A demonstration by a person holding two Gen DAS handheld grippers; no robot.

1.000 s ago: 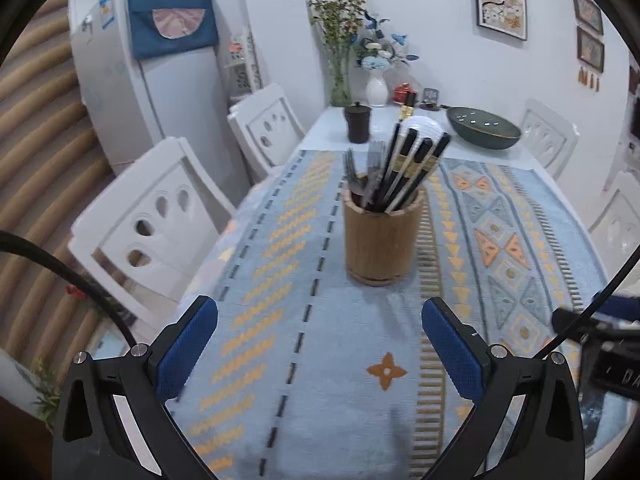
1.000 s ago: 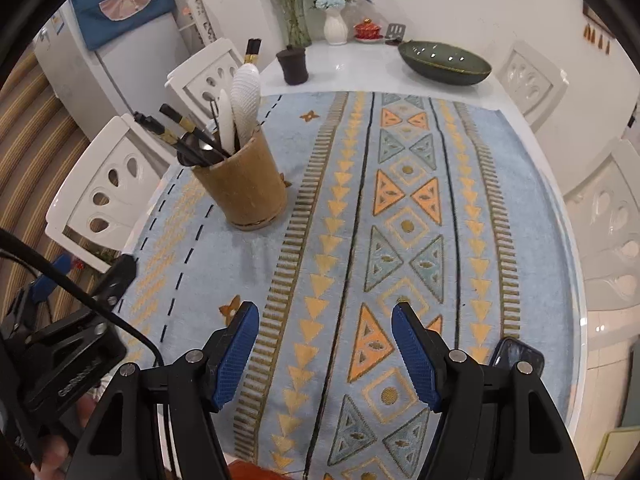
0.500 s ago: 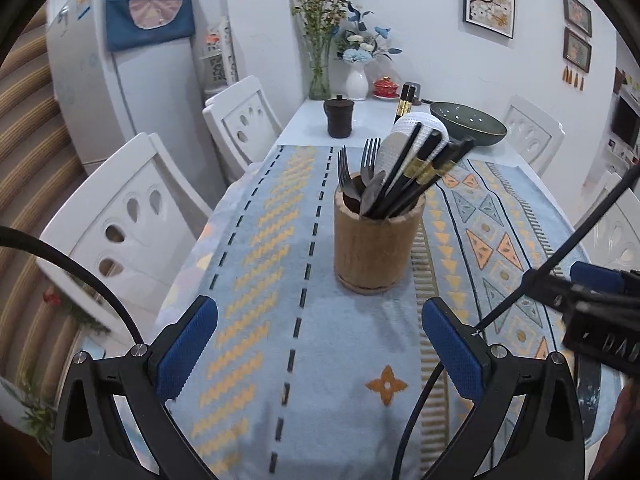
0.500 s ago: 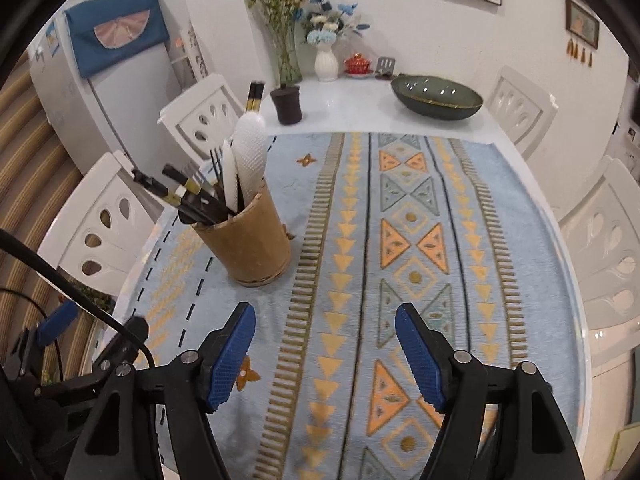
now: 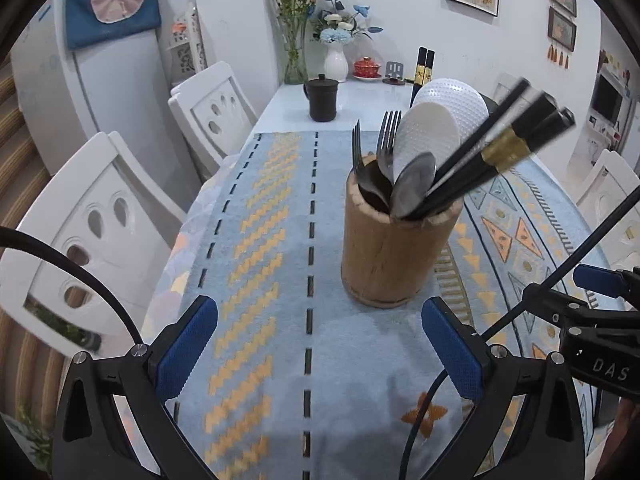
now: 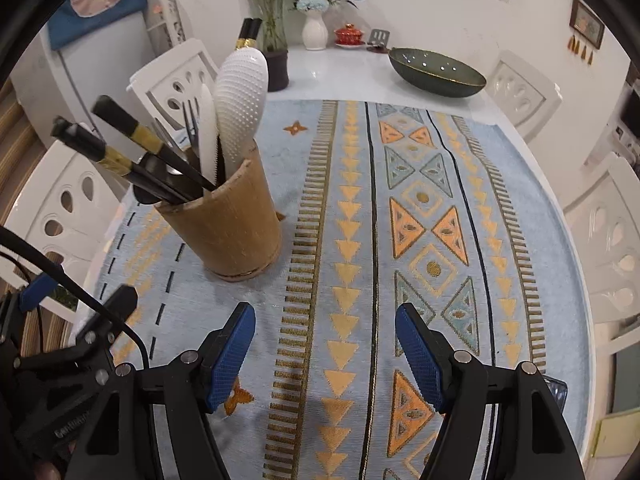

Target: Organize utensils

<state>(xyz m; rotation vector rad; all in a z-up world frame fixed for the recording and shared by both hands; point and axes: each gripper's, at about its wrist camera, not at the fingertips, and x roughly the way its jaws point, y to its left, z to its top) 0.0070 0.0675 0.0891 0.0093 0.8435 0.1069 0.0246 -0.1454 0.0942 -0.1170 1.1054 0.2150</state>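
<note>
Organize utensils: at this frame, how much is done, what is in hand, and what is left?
Done: nothing visibly sorted; forks, metal spoon, white rice paddles and black chopsticks all stand mixed in the wooden holder.
In hand: nothing; left gripper and right gripper are open and empty, short of the holder.
Left: every utensil; no sorting tray shows.

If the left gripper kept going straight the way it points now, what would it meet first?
Probably the patterned cloth in front of the wooden utensil holder. The left gripper is open, empty and angled down; the holder stands slightly right of its line. Depth is unclear.
</note>
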